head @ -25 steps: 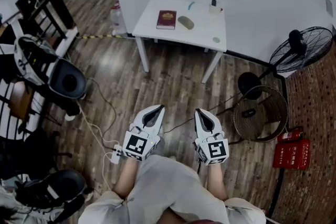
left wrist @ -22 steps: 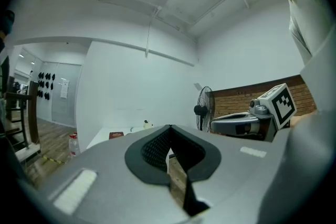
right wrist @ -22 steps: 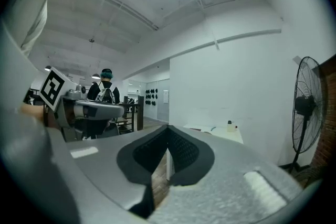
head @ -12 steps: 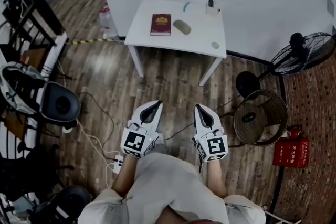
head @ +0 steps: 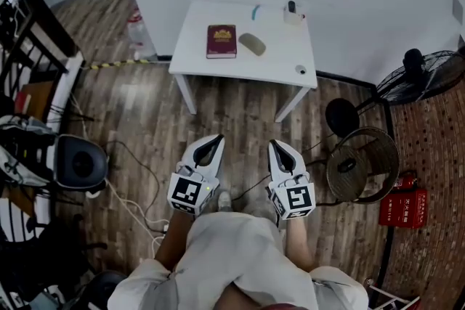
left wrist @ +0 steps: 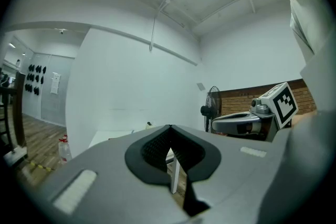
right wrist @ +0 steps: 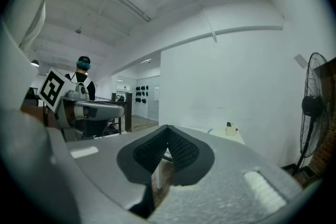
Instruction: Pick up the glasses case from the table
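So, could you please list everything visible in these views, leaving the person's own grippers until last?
Rectangular table: one, white, against the wall ahead.
Hardcover book: one, dark red, on the table's left half.
Oval glasses case: one, grey-olive, on the table, right of the book and apart from it.
Small bottle: one, dark-topped, at the table's far right corner.
Plastic bottle: one, clear, on the floor left of the table.
Standing fan: one, black, far right.
Round basket: one, brown, on the floor at right.
Extinguisher box: one, red, beside the basket.
Left gripper: one, white, shut, empty.
Right gripper: one, white, shut, empty.
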`<action>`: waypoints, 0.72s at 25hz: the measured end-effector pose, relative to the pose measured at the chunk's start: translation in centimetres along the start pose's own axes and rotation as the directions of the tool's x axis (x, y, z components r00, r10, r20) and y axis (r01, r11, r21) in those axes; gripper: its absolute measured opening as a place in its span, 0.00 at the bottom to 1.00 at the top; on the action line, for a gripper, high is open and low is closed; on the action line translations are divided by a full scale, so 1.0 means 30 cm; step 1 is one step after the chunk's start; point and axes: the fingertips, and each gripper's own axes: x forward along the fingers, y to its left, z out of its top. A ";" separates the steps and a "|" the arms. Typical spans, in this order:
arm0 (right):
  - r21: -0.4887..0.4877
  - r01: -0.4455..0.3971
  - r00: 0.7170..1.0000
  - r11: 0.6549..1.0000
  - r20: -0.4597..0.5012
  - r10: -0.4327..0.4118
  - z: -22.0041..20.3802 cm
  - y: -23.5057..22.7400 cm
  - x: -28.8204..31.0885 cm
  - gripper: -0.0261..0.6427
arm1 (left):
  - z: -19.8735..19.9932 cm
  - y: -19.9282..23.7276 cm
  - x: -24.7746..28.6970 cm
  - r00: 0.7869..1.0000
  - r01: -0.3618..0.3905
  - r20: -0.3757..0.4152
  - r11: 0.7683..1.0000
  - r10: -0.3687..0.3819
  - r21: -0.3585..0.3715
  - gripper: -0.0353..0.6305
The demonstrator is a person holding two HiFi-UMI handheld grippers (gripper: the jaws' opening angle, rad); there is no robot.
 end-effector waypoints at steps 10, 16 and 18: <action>0.001 0.028 0.999 1.000 -0.029 -0.028 -0.012 -0.060 0.118 0.05 | -0.016 0.105 0.117 1.000 0.019 -0.008 1.000 -0.019 -0.025 0.08; 0.007 0.028 0.999 1.000 -0.024 -0.028 -0.005 -0.107 0.223 0.05 | -0.016 0.178 0.199 1.000 0.013 -0.016 1.000 -0.014 -0.016 0.08; 0.009 0.023 0.999 1.000 -0.022 -0.023 0.004 -0.129 0.261 0.05 | -0.011 0.204 0.233 1.000 0.009 -0.015 1.000 -0.009 -0.015 0.08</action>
